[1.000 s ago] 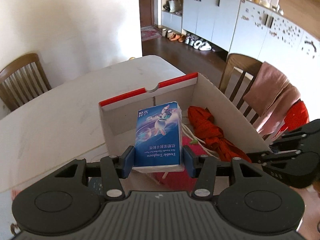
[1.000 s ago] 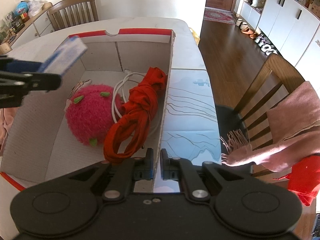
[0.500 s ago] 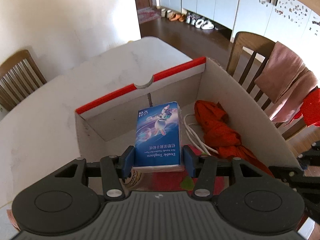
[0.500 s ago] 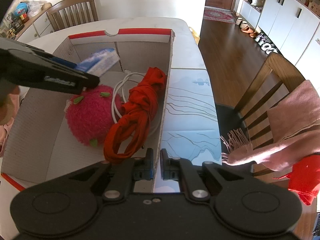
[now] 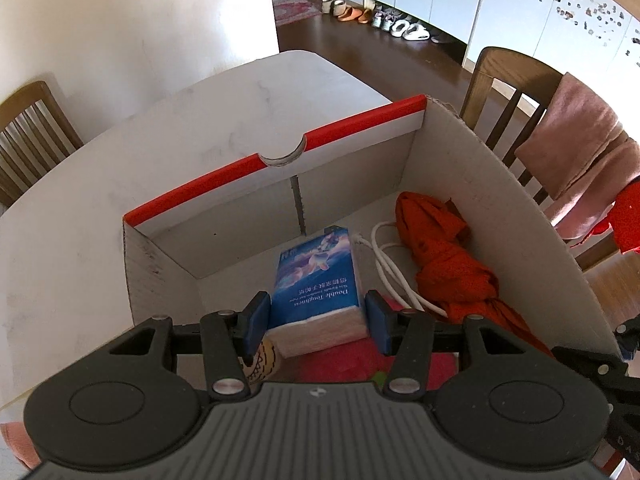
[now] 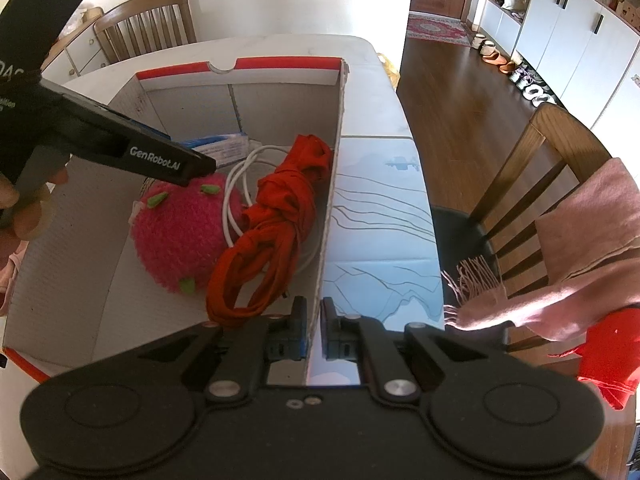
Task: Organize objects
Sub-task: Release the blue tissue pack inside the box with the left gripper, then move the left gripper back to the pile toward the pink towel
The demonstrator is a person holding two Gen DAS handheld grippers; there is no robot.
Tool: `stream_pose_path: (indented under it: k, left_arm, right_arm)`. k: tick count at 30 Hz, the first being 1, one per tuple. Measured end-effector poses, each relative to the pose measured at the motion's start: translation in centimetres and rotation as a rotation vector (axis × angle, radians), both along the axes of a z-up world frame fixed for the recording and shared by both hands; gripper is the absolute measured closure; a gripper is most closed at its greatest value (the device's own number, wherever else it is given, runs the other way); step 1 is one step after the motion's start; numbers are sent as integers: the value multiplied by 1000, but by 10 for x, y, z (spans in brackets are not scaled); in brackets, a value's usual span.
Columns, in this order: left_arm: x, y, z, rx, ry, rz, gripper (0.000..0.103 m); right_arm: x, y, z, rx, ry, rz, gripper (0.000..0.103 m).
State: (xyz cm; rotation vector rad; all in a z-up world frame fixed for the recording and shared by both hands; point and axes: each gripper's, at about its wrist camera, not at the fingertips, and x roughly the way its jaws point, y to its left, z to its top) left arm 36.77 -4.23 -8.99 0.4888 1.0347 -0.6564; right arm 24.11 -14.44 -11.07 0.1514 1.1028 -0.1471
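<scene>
both pads of the left gripper [image 5: 318, 322] clamp the tissue pack [image 5: 316, 280] inside the box [image 5: 500, 208]

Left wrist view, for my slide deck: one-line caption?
Left tongs lower a blue tissue pack into the cardboard box beside the white cable.

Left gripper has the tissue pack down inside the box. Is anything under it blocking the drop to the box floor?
Partly. The pink plush ball lies under the near end of the tissue pack in the left gripper. The white cable and red cloth lie beside it. The box floor toward the far wall looks bare.
</scene>
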Motion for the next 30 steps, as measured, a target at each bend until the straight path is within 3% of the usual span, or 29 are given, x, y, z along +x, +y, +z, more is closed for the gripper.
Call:
stream_pose_path:
  k: [4,9,19,30]
  left_arm:
    - [2,-2,0,1,9,4,51]
    - [1,2,3,-16,7,7,42]
    - [-4,17,14,-60,-3,18,41]
    - [-22,42,49,-143,-42,17,42]
  right_arm:
    - [0,0,0,1,0,0,97]
    - [0,-1,-1,1,0,0,97]
    - [0,-2,-1,-3,-1,0,97]
    - [-2,1,4,-13,-9,3,97]
